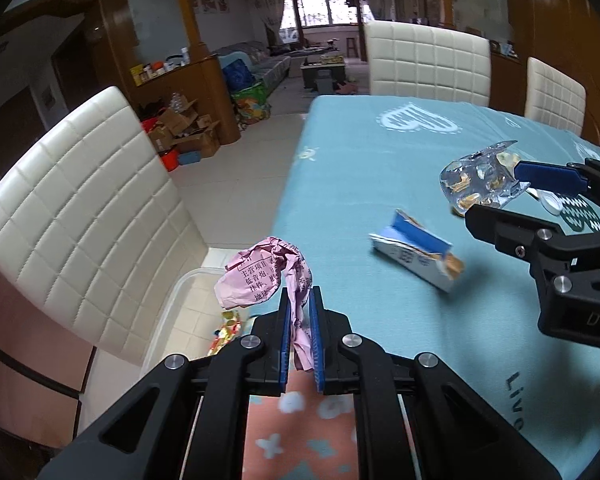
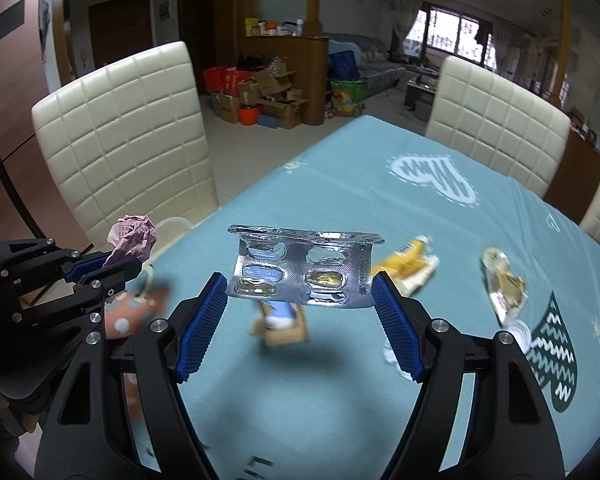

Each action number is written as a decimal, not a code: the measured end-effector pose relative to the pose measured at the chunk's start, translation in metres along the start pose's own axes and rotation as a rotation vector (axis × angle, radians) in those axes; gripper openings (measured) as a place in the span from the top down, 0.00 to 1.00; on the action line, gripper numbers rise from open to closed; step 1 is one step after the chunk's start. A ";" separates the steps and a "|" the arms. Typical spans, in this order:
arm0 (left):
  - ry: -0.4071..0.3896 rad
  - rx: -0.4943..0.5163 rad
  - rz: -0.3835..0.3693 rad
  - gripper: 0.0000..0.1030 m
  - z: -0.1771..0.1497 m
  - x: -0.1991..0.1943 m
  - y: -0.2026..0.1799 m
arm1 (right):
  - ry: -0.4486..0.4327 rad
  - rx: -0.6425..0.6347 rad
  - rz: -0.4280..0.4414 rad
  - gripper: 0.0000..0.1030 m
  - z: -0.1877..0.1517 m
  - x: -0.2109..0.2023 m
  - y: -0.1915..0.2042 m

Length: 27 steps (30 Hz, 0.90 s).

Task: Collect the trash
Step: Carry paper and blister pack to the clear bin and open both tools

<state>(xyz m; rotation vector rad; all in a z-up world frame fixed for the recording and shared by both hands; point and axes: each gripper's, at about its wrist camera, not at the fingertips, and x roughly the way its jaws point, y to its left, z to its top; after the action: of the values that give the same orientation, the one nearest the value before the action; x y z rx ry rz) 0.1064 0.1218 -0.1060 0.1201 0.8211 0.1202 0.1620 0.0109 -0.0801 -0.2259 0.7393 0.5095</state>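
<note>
Step in hand: carrying, both claws loaded above desk (image 1: 360, 168).

Left claw (image 1: 300, 300) clamped on crumpled pink paper (image 1: 260, 276), past desk's left edge, over clear bin (image 1: 180, 284).

Right claw (image 2: 300, 286) spread wide yet gripping blister pack (image 2: 300, 268) by its ends, above torn blue carton (image 1: 414, 254) on desk.

Next, likely: release paper into bin, bring pack over.

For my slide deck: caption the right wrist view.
Right gripper holds a used blister pack above the blue tablecloth; left gripper clamps crumpled pink paper.

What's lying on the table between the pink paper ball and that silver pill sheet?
A torn blue-and-white carton lies on the tablecloth between the pink paper and the blister pack, as seen in the left wrist view.
</note>
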 end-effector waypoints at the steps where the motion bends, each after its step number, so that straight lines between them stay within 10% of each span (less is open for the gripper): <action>1: -0.002 -0.010 0.007 0.91 -0.001 0.000 0.006 | 0.001 -0.007 0.007 0.28 0.003 0.002 0.006; 22: 0.012 -0.162 0.091 0.87 -0.018 0.020 0.101 | 0.037 -0.114 0.095 0.28 0.031 0.057 0.094; 24: 0.015 -0.179 0.097 0.57 -0.019 0.021 0.104 | 0.040 -0.115 0.094 0.28 0.031 0.059 0.094; 25: 0.001 -0.190 0.110 0.25 -0.020 0.020 0.106 | 0.044 -0.115 0.095 0.28 0.030 0.061 0.095; 27: -0.059 -0.198 0.172 0.22 -0.023 0.013 0.108 | 0.050 -0.117 0.093 0.28 0.030 0.063 0.094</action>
<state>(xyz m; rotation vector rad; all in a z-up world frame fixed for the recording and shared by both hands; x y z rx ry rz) 0.0923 0.2320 -0.1142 0.0072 0.7352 0.3578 0.1700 0.1252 -0.1034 -0.3148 0.7720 0.6384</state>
